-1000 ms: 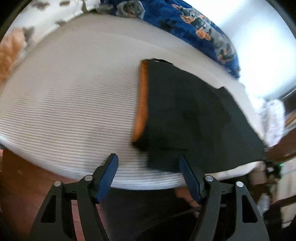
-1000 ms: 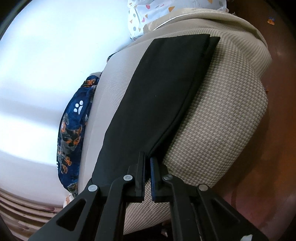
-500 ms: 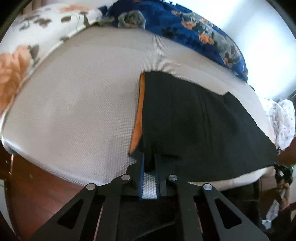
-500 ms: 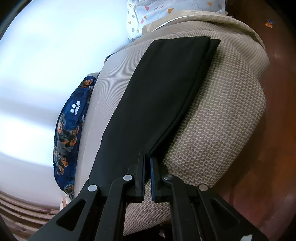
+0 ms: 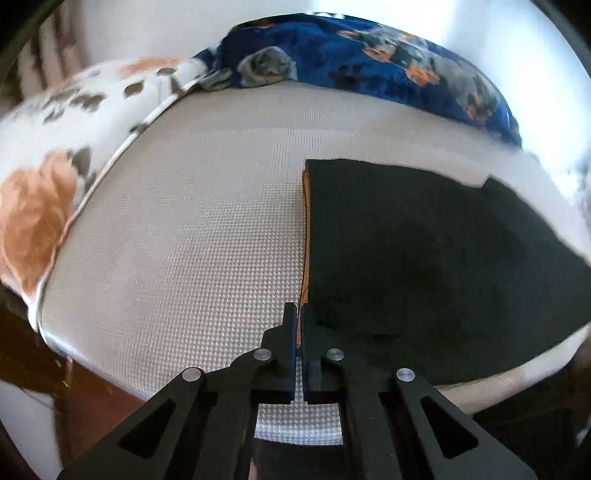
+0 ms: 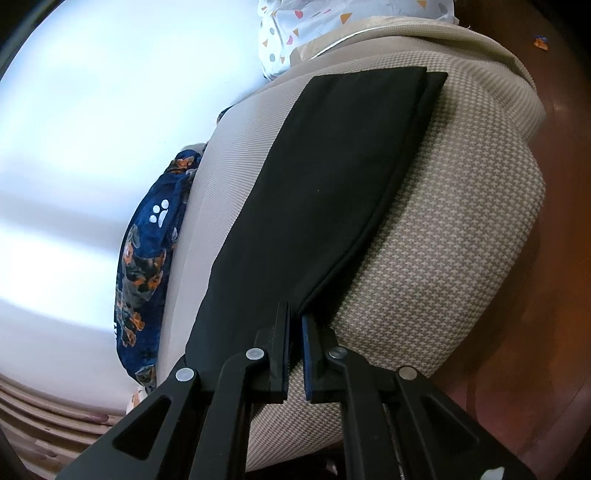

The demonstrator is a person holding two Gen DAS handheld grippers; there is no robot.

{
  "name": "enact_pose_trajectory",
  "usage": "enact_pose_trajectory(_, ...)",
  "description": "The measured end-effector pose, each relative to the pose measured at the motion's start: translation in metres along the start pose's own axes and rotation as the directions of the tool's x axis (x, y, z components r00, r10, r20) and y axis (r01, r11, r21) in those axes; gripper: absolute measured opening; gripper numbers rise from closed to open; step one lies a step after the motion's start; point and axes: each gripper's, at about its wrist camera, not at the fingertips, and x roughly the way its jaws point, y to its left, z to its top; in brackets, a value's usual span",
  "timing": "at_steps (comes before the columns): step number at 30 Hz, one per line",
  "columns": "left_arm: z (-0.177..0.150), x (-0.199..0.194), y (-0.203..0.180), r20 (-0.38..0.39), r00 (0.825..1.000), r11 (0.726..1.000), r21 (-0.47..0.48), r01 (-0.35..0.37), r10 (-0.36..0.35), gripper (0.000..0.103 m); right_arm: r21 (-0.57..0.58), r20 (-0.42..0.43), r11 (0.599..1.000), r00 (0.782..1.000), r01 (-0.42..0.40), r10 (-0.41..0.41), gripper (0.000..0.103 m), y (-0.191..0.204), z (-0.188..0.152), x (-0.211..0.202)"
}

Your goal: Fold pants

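Observation:
Black pants (image 5: 424, 243) with an orange lining edge lie flat on a beige woven bed (image 5: 192, 229). My left gripper (image 5: 299, 314) is shut on the near corner of the pants' waist end, at the orange edge. In the right wrist view the pants (image 6: 325, 184) stretch away as a long folded strip. My right gripper (image 6: 295, 317) is shut on the near edge of the pants, close to the bed's side.
A blue dog-print blanket (image 5: 369, 70) lies along the far edge of the bed by the white wall. A white pillow with orange and grey blotches (image 5: 48, 147) sits at the left. A patterned white cloth (image 6: 332, 26) lies past the pants' far end. Brown floor (image 6: 554, 258) lies beside the bed.
My left gripper was open in front of the pants' corner a second ago; it has closed on that corner and the orange edge now shows thinner. The right gripper has stayed shut on the pants.

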Motion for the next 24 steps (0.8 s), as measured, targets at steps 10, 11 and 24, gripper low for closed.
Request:
enact_pose_trajectory(10, 0.009, -0.027, -0.007, 0.131, 0.982, 0.99, 0.01, -0.142, 0.139, 0.025, 0.088, 0.083, 0.993, 0.994, -0.077, 0.07, 0.026, -0.039, 0.012, -0.045)
enact_pose_trajectory(11, 0.012, -0.036, -0.008, 0.165, 0.978, 0.992, -0.004, -0.129, 0.128, 0.031, 0.098, 0.095, 0.992, 0.993, -0.079, 0.07, 0.028, -0.043, 0.015, -0.05)
enact_pose_trajectory(24, 0.015, -0.027, -0.071, 0.164, 0.986, 0.998, 0.061, 0.011, -0.02, 0.06, 0.141, 0.166, 0.99, 0.986, -0.021, -0.003, 0.029, -0.052, 0.056, -0.052)
